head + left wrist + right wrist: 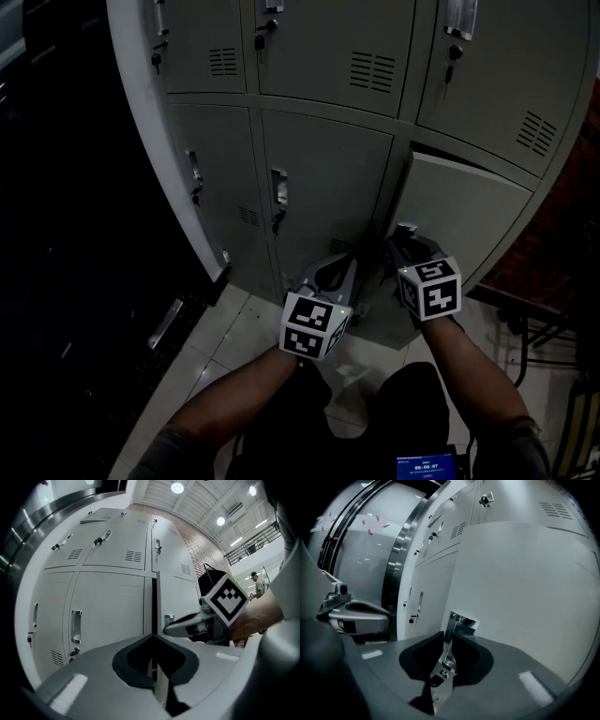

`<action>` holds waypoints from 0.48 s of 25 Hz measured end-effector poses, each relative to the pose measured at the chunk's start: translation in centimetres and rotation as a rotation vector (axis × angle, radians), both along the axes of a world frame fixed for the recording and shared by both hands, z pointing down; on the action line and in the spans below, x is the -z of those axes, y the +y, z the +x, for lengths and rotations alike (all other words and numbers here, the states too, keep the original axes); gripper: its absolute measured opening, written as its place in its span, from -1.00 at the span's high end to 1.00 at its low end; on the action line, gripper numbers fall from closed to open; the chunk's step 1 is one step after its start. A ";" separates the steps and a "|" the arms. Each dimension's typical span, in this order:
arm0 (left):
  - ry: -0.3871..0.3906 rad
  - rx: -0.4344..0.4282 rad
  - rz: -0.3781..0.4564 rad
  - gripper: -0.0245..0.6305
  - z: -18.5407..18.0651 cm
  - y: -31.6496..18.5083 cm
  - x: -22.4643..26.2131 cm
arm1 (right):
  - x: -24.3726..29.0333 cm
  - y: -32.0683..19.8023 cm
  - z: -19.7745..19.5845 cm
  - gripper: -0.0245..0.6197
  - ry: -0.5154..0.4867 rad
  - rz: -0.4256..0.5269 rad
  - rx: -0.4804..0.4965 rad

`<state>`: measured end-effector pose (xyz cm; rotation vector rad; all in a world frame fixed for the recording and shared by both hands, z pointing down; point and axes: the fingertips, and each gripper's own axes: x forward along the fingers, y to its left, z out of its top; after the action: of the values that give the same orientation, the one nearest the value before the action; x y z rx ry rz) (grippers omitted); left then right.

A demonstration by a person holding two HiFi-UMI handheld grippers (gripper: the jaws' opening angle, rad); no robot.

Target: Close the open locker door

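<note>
Two tools (343,269) (403,247), six locker doors (323,178) — one open door (459,216)

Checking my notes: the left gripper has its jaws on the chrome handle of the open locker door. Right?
No, it is the right gripper whose jaws are on the chrome handle of the open locker door; the right gripper view shows it between them. The left gripper is shut on nothing.

Slim gap btwn ajar locker door (459,220) & frame (392,169); left gripper (345,262) just beside right gripper (403,239).
</note>
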<state>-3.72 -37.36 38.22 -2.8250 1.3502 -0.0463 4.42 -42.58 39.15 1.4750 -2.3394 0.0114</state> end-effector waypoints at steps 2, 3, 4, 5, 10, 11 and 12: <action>0.000 0.004 -0.001 0.93 -0.2 -0.4 0.0 | 0.0 -1.0 0.1 0.75 0.005 -0.003 -0.018; 0.001 0.005 -0.002 0.93 -0.2 -0.5 0.0 | 0.0 -1.5 0.3 0.76 0.007 -0.002 -0.028; 0.001 0.005 -0.003 0.93 -0.2 -0.6 0.0 | 0.0 -1.9 0.4 0.77 0.008 0.000 -0.037; 0.000 0.004 -0.004 0.93 -0.2 -0.7 0.0 | 0.0 -2.3 0.5 0.77 0.009 0.001 -0.045; -0.003 0.003 -0.005 0.93 -0.2 -0.9 -0.2 | -0.2 -3.5 0.8 0.79 0.012 -0.004 -0.075; -0.003 0.003 -0.005 0.93 -0.2 -0.9 -0.3 | -0.2 -3.7 0.8 0.79 0.012 -0.006 -0.082; -0.002 0.003 -0.005 0.93 -0.2 -0.9 -0.2 | -0.2 -3.9 0.9 0.79 0.011 -0.007 -0.088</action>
<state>-3.90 -38.27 38.46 -2.8266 1.3552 -0.0532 5.33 -46.46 39.38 1.5696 -2.2615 0.0343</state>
